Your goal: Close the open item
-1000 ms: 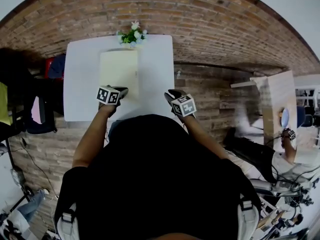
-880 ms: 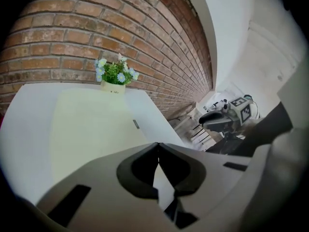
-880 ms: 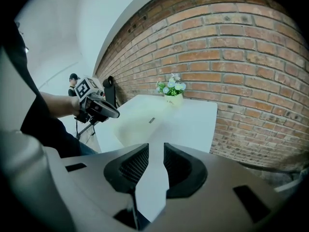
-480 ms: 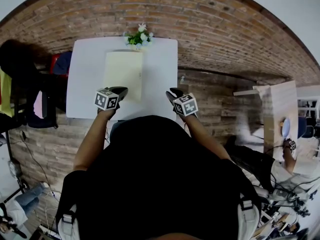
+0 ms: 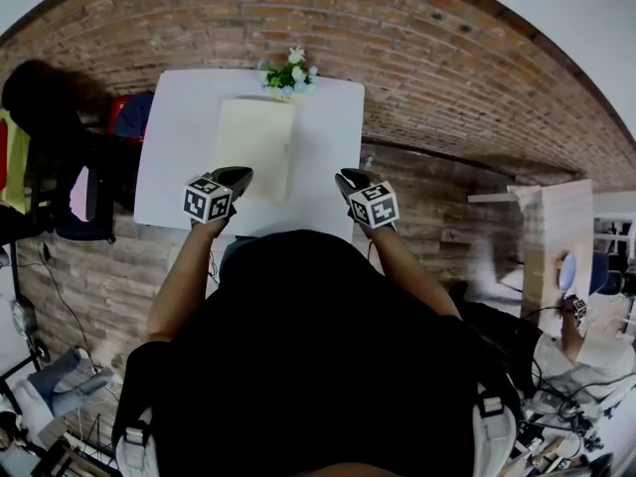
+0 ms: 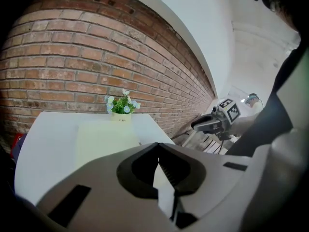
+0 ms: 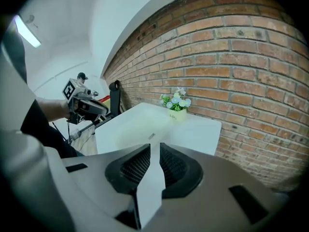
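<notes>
Pale folder (image 5: pixel 254 152), white table (image 5: pixel 174 162), flower pot (image 5: pixel 289 76)

The counter (image 5: pixel 169 137) is plain white, and the folder (image 5: pixel 254 152) on it is pale cream-yellow. At the far edge, a cream pot (image 6: pixel 121 119) carries green leaves with white and pale blue flowers. The brick wall (image 6: pixel 63 57) is red-brown with light mortar lines. The left tongs (image 5: pixel 237 175) and right tongs (image 5: pixel 350 179) are grey, their cubes patterned with black-and-white squares.

A white table (image 5: pixel 179 147) stands against a brick wall (image 5: pixel 447 58). A small pot of white and blue flowers (image 5: pixel 290 76) sits at its far edge. A dark chair (image 5: pixel 111 182) stands left.
</notes>
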`<state>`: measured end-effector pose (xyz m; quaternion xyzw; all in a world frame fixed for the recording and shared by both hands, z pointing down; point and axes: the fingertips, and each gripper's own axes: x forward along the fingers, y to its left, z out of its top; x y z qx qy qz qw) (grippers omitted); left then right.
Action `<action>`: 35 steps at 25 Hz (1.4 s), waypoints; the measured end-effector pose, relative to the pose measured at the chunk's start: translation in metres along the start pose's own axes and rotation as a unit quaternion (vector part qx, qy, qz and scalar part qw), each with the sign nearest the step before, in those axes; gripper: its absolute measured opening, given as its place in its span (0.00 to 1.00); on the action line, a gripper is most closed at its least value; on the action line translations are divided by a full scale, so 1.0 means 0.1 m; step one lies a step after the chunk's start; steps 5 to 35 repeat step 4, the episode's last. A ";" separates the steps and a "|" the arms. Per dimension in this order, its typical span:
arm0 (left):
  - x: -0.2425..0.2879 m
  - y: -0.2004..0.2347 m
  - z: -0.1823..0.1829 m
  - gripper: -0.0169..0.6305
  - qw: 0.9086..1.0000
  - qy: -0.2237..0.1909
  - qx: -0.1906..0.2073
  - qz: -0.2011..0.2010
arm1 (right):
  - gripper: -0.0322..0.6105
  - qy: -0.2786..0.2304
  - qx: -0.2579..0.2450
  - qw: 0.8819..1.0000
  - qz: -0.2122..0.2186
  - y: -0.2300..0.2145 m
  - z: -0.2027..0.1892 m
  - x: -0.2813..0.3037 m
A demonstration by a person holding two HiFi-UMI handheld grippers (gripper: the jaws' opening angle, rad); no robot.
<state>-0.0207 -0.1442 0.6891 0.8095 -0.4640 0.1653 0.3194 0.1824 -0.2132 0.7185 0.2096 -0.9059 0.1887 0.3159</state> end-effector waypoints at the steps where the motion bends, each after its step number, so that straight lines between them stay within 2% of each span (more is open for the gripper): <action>1: -0.02 0.01 0.00 0.05 1.000 -0.001 0.000 0.001 | 0.17 -0.001 -0.002 1.000 0.001 0.00 0.02 0.01; 35: -0.08 0.04 0.00 0.05 1.000 -0.007 0.001 0.004 | 0.15 -0.004 -0.007 1.000 0.004 0.01 0.08 0.03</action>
